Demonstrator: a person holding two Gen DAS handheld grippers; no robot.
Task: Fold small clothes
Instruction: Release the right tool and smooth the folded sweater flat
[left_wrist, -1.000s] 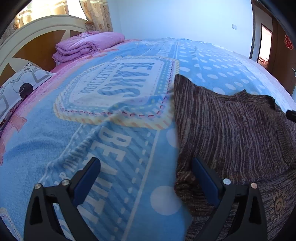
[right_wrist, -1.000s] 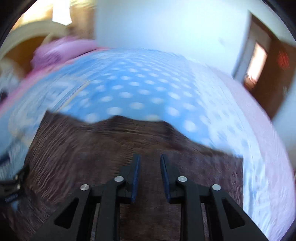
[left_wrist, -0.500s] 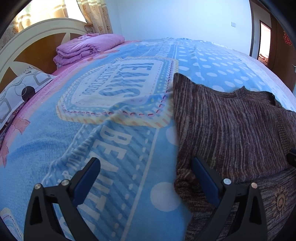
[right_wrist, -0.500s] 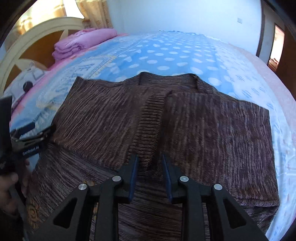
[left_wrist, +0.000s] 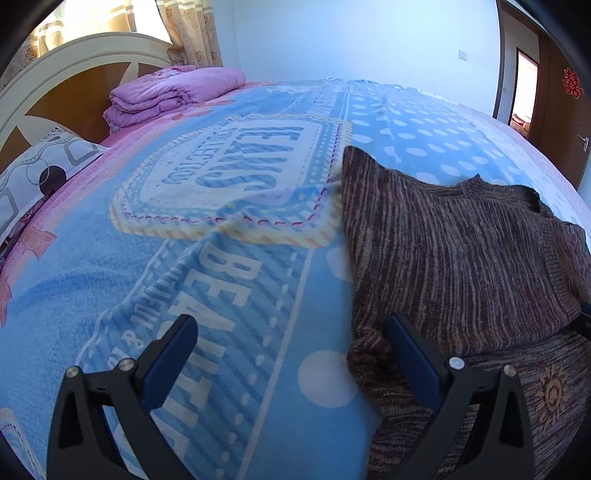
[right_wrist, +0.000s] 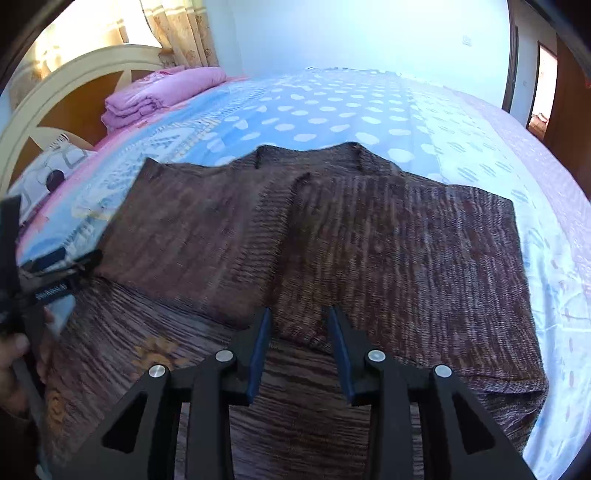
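- Since a second ago the right gripper (right_wrist: 299, 350) has swung over the brown knit sweater (right_wrist: 332, 251); its jaws have just been opening, part-way apart, gripping nothing.
- Left gripper (left_wrist: 291, 354) gapes wide at the sweater's left edge, empty.
- Sweater lies flat on the blue bedspread (left_wrist: 166, 295), both sides folded inward.
- Soft, limp, light knit; probably best pinched at the hem corners.
- Sweater's near hem is cut off below both views.

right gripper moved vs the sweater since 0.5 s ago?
Yes. The right gripper has crept toward the sweater's sleeve cuffs, which sit nearer its tips, and its jaws have just been opening, empty.
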